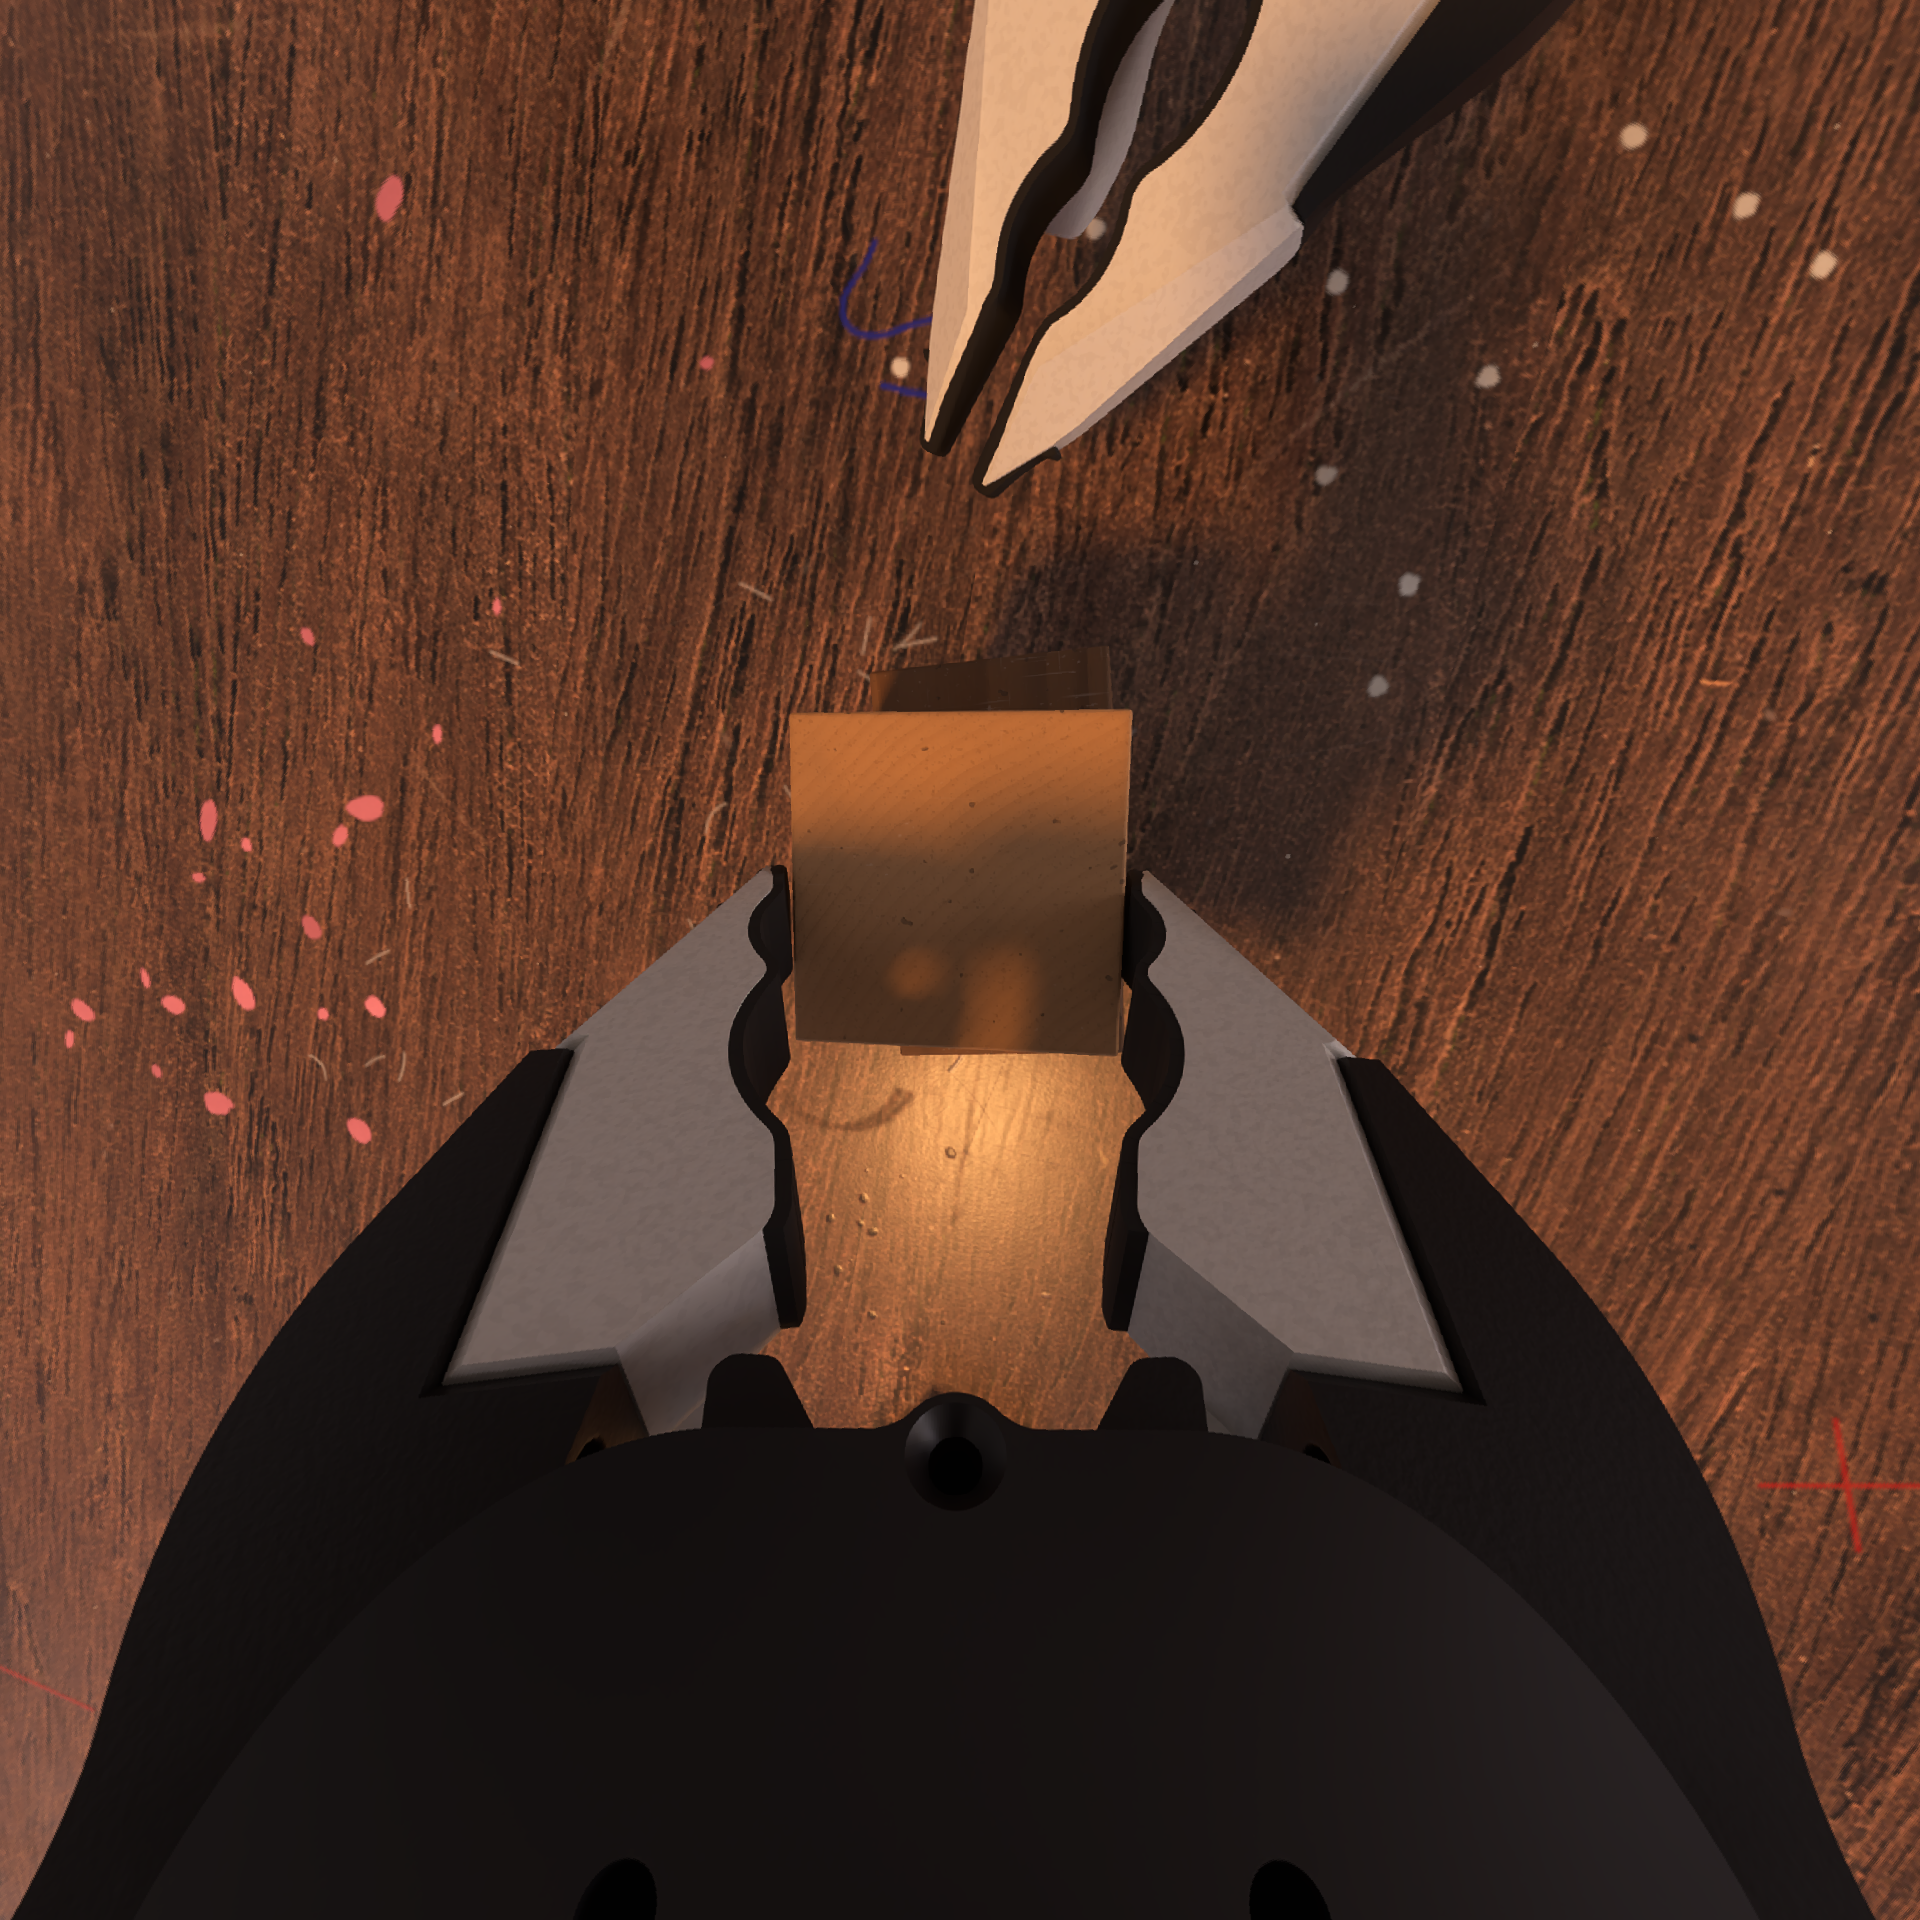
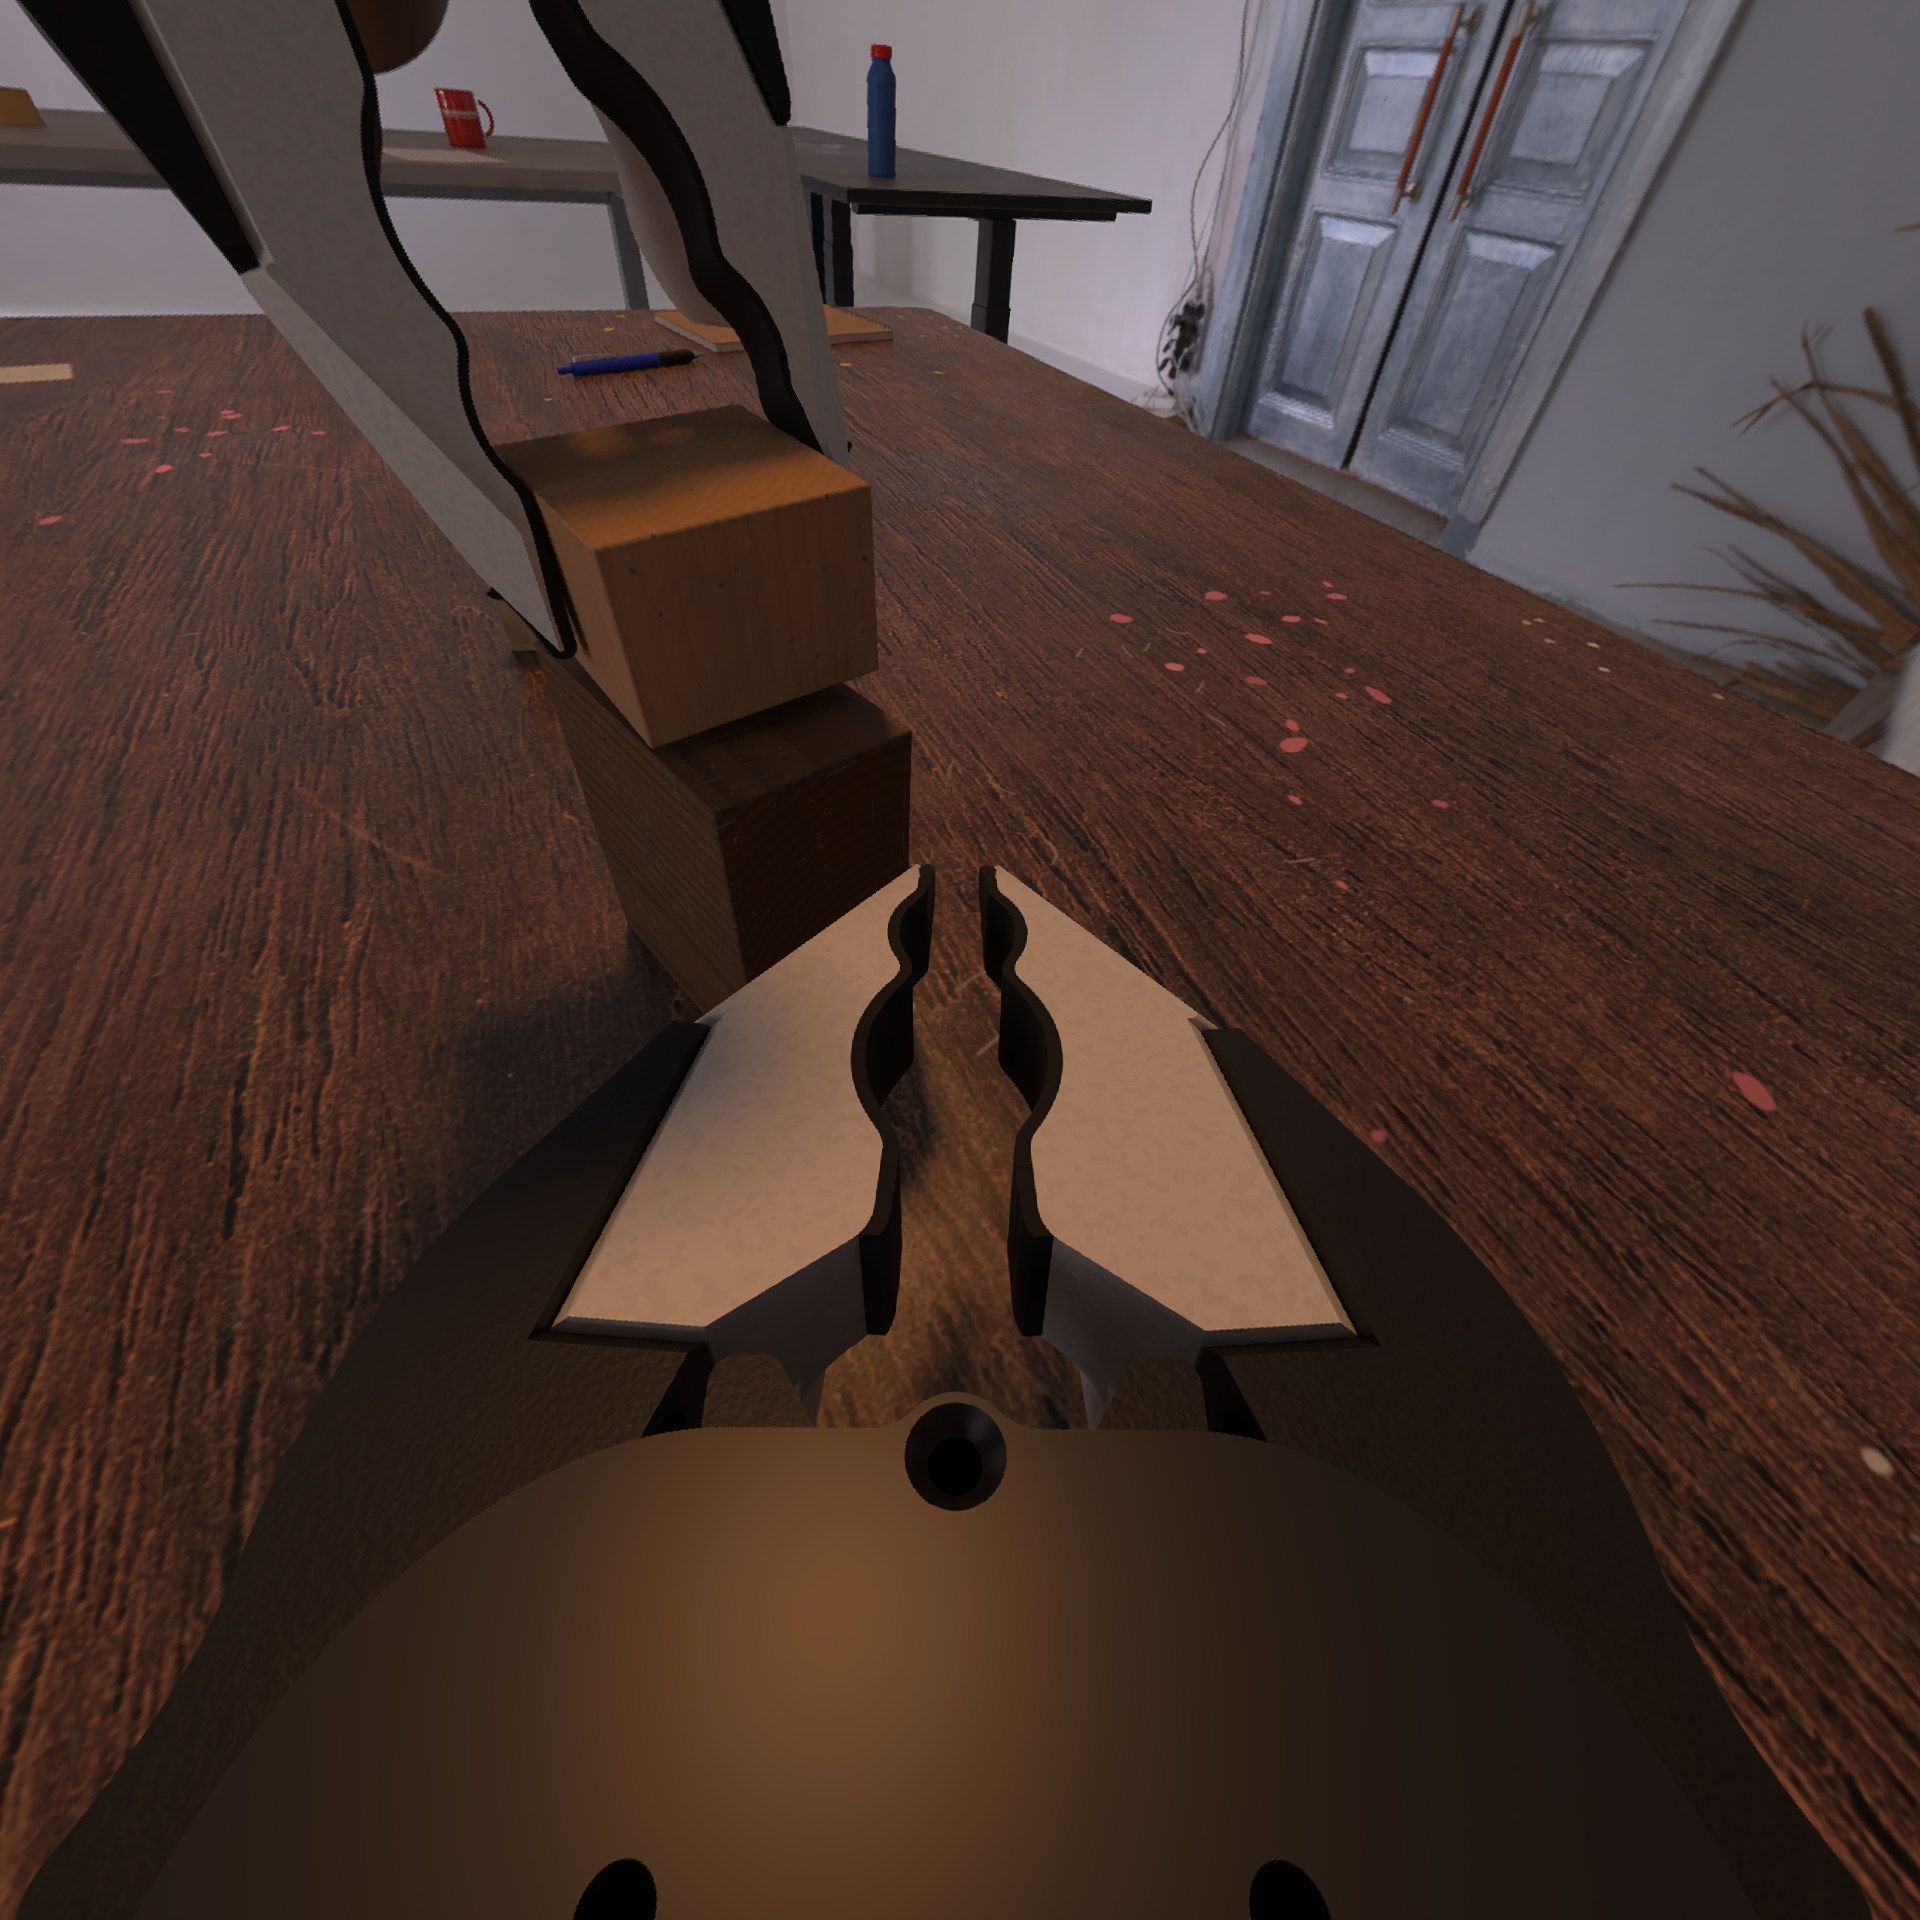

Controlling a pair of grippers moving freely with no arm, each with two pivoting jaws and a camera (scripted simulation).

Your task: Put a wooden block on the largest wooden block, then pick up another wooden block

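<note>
My left gripper [image 1: 956, 881] is shut on a light wooden block [image 1: 956, 883], with its fingers on the block's left and right sides. Looking down, a darker, larger wooden block [image 1: 997, 681] shows just beyond and beneath it. In the right wrist view the light block [image 2: 727, 592] sits slightly tilted on top of the dark block [image 2: 790, 831], still held by the left gripper [image 2: 694, 545]. My right gripper [image 2: 956, 878] is shut and empty, low over the table just in front of the dark block. It also shows in the left wrist view [image 1: 964, 465].
The brown wooden table [image 2: 1351, 935] has pink paint specks. A blue pen [image 2: 623, 362] and a flat pad [image 2: 774, 327] lie at its far end. A farther table holds a red mug [image 2: 462, 114] and a blue bottle [image 2: 881, 109]. Grey-blue doors [image 2: 1455, 229] stand at the right.
</note>
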